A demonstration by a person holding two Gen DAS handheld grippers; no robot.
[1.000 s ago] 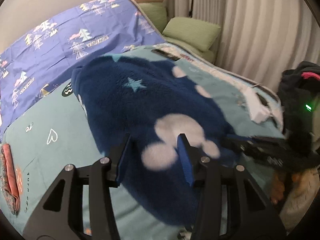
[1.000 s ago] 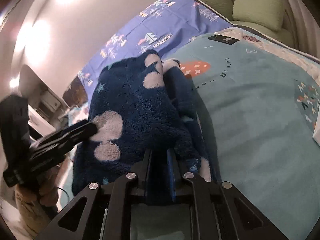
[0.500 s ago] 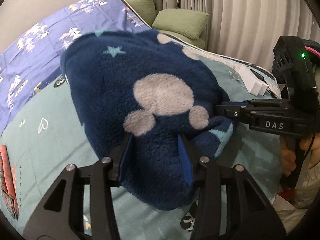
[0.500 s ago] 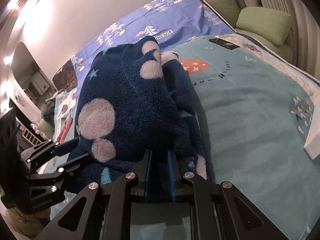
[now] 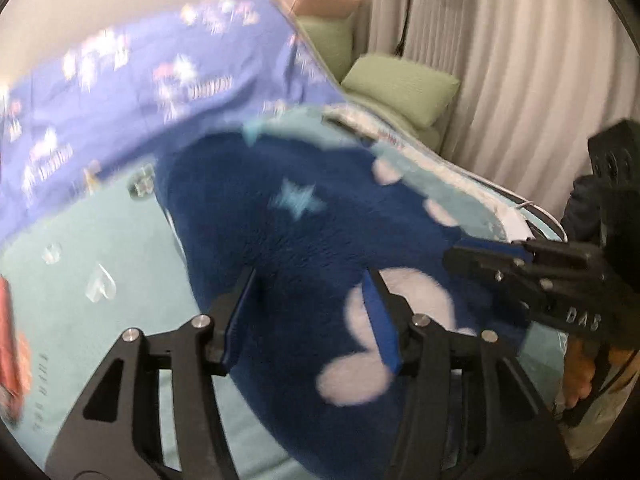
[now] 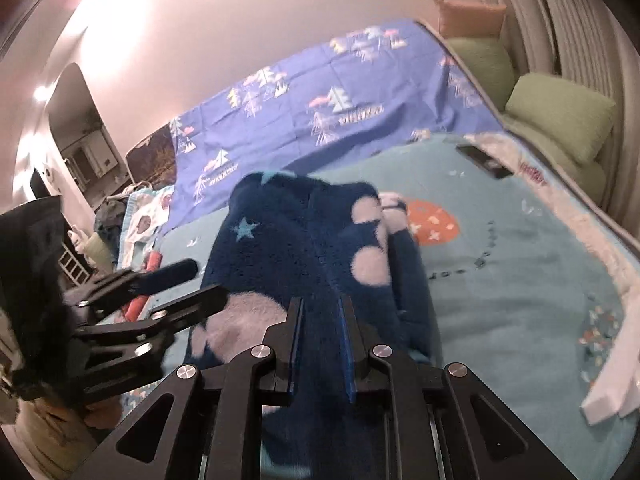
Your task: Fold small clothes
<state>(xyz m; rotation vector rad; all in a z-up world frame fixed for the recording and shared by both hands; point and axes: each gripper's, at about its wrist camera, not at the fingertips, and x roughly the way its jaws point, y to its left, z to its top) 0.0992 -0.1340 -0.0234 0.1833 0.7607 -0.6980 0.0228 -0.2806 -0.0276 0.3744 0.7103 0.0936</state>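
**Folding a fleece garment on the bed**

Lying bunched on the teal blanket (image 6: 520, 280) that covers the bed, the dark blue fleece garment (image 5: 296, 240) with pale round patches and small light stars is the only piece of clothing being worked. It spreads from the near edge of the bed toward the purple sheet (image 6: 340, 112) printed with trees, which covers the far side by the wall.

The left gripper (image 5: 312, 312) sits over the near part of the fleece. Its jaws have just been opening, and they now stand apart with the fabric between them; the left pad has a visible gap to the cloth, so the fleece is released rather than pinched. The picture from this side is blurred.

The right gripper (image 6: 320, 344) has its jaws close together with a fold of the fleece passing between them. They have just been easing open slightly, yet the pads sit against the cloth on both sides, so it grasps the garment. In the left view this gripper reaches in from the right edge, its tips touching the fleece, with a hand (image 5: 580, 372) around its handle.

Green cushions (image 6: 556, 116) lie beyond the bed by the pleated curtain (image 5: 520, 80). A dark phone (image 6: 484, 160) rests on the blanket near the far corner.
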